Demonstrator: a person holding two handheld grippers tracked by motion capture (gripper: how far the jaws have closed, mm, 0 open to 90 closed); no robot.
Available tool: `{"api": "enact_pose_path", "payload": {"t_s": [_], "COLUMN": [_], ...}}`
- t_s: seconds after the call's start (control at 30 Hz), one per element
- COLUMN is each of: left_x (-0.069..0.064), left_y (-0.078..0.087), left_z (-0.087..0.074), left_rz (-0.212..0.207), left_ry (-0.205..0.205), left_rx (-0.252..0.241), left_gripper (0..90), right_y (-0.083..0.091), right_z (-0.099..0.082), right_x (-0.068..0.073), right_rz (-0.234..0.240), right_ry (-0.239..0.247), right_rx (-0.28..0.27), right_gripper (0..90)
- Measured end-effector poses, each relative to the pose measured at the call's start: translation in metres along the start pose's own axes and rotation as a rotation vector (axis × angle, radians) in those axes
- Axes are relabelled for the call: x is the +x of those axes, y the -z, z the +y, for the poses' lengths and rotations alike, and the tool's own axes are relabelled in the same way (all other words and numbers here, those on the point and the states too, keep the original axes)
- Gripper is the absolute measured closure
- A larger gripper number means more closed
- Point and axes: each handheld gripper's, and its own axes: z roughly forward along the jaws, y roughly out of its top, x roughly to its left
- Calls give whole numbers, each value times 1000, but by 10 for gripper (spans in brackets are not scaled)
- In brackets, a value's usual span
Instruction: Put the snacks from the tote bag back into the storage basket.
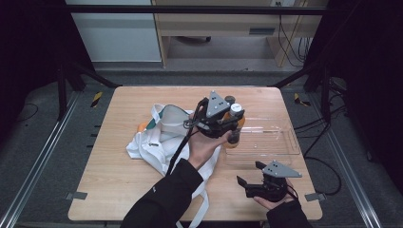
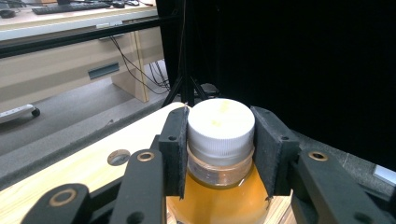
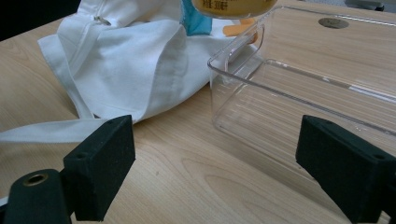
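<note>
Even overhead light on the pale table [image 1: 119, 190], dark surrounds, soft focus and glare on the clear tray [image 3: 243, 60].

On the counter [image 1: 109, 190], the cloth bag [image 1: 157, 142] lies left of the tray [image 1: 271, 142]. The bottle [image 2: 219, 154] sits between the left tool's [image 2: 219, 140] jaws, above the tray's left end. The right tool [image 1: 252, 183] rests before the tray

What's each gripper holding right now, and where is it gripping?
The left gripper holds a bottle of amber liquid by its white cap. The right gripper is open and holds nothing.
</note>
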Motion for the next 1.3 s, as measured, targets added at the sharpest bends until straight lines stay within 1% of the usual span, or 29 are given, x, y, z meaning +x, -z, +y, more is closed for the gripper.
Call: {"api": "enact_pose_path", "payload": {"t_s": [0.07, 0.3, 0.47, 0.63, 1.0, 1.3], "left_x": [-2, -4, -6, -7, -7, -6], "left_y": [-3, -13, -23, -29, -39, -43], "left_z": [0, -3, -9, -13, -25, -35], "left_rz": [-2, -5, -8, -7, -14, -23], "left_ry": [-5, -2, -13, -11, -6, -8], "left_rx": [5, 10, 28, 42, 69, 87], "left_gripper": [590, 590, 590, 590, 590, 590], "right_y": [0, 0, 0, 0, 0, 0], "right_z": [0, 0, 0, 0, 0, 0], "right_x": [0, 1, 0, 0, 1, 1], "right_rz": [2, 3, 4, 4, 5, 3], "right_ry": [-1, -1, -3, 1, 5, 3], "right_rx": [1, 1, 2, 0, -2, 3], "right_gripper": [120, 120, 120, 120, 120, 120]}}
